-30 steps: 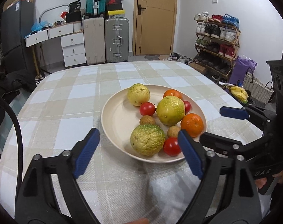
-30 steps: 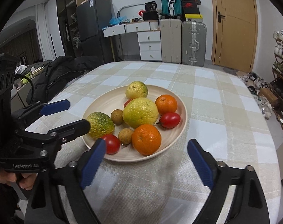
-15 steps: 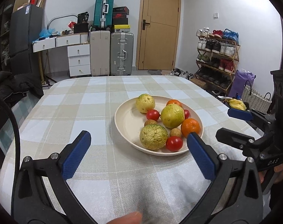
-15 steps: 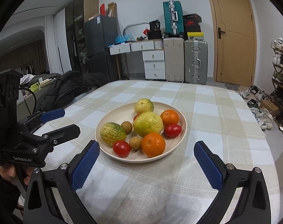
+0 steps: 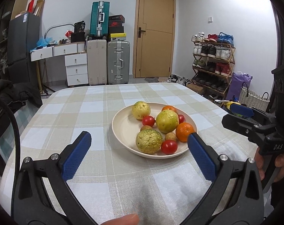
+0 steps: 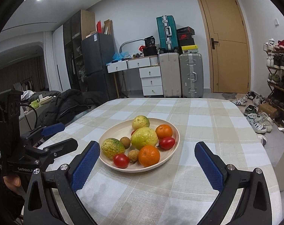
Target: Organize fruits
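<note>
On the near half of the checked tablecloth (image 6: 207, 116) sits a cream plate (image 6: 113, 131), and all the fruit is heaped on its right and front part, leaving the left of the dish bare. Three bumpy yellow-green fruits dominate: one at the back (image 6: 140, 122), one in the middle (image 6: 144, 138), and a greener one at the front left (image 6: 112, 148). Two oranges (image 6: 149, 155) and three small red tomatoes (image 6: 121, 160) fill the gaps, with two little brown round fruits (image 6: 133, 155) wedged between the larger ones, touching them. The pile is mixed, not sorted by kind, so the organizing looks either unstarted or finished as a simple gathering onto one dish; I cannot tell which.

The left gripper (image 5: 139, 144) and the right gripper (image 6: 147, 154) both hover short of the plate's near rim, angled down toward it from either side. Their jaws have just been opening and now stand fully apart, with nothing between the blue pads. That wide stance suits the larger fruit, probably readying a reach. Each gripper is held by a hand (image 5: 262, 163) at its handle.
</note>
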Available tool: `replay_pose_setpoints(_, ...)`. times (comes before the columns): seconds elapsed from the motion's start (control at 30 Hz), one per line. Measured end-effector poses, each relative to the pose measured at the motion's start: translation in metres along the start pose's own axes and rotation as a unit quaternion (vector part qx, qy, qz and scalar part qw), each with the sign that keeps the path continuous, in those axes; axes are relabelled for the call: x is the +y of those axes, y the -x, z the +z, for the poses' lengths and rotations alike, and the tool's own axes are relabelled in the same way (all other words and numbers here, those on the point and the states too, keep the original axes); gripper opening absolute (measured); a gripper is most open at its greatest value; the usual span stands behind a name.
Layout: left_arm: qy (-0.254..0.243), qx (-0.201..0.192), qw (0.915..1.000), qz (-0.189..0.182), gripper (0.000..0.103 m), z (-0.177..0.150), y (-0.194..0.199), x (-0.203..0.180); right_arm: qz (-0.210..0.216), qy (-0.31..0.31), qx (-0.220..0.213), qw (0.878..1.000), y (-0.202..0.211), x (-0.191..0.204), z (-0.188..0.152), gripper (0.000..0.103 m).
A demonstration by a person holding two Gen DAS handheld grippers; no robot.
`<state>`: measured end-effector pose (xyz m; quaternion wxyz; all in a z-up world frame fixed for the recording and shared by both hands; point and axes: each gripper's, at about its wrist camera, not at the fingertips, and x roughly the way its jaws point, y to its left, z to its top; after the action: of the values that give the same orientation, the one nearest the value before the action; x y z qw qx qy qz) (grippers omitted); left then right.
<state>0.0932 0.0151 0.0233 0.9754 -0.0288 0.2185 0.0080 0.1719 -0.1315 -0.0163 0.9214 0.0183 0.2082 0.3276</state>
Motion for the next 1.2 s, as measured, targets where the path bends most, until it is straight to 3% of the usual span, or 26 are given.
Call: replay_pose_setpoints(1.2,-0.001,0.003,1.0000,-0.002,0.103,0.0009,-0.0035,-0.0026,-0.007,0.008,-0.004,1.000,0.0026,0.0033,-0.0007,0.103)
